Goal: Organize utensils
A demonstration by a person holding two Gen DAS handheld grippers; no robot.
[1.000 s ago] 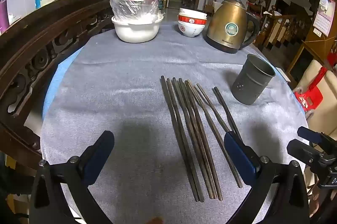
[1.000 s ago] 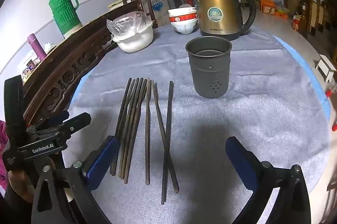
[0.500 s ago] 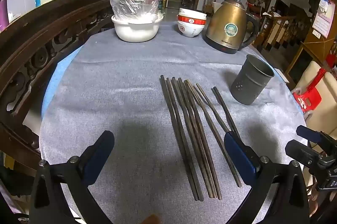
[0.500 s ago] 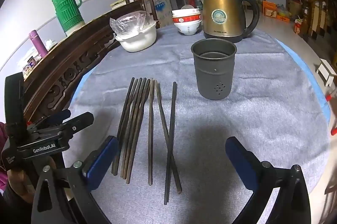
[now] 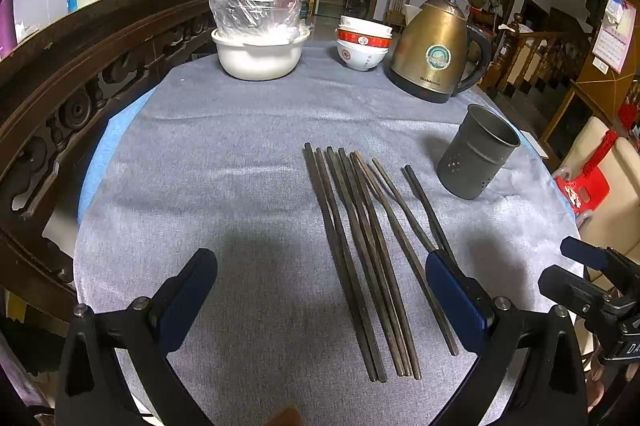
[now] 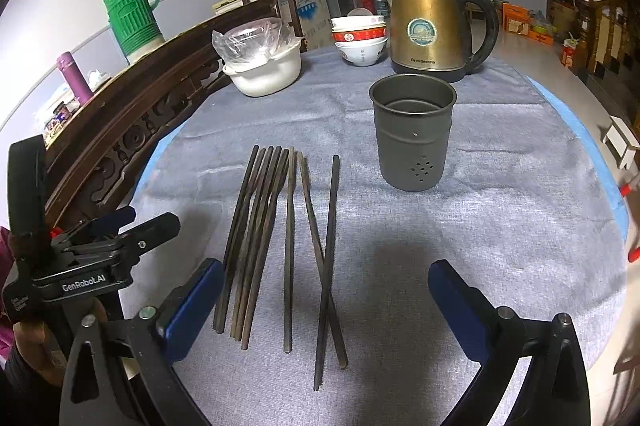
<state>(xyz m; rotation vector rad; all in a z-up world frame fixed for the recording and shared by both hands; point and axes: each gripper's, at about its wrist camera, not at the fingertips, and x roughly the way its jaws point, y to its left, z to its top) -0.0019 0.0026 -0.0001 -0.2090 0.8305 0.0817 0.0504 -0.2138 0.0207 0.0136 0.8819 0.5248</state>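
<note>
Nothing on the cloth [image 5: 224, 154] is shifting since a second ago, though the right wrist view is drawing slightly nearer the holder [image 6: 412, 134], which is filling more of that picture; both grippers are still hovering low over the near edge. Left gripper [image 5: 320, 290] is hanging with its blue pads [image 5: 188, 290] spread wide and gripping nothing; right gripper [image 6: 324, 302] is likewise spread wide and bare. Chopsticks [image 6: 260, 234] are lying flat on the grey cloth in a loose row, most bunched side by side, two at the right end crossing each other; the dark metal holder is standing upright just beyond and to the right of them, apart from them. Behind it the gold kettle [image 6: 428, 22] is showing a round emblem and small lettering too blurred to read; stacked bowls [image 6: 360, 38] are showing red bands with marks I cannot read; in the right wrist view the left gripper's body is reading "GenRobot.AI".
</note>
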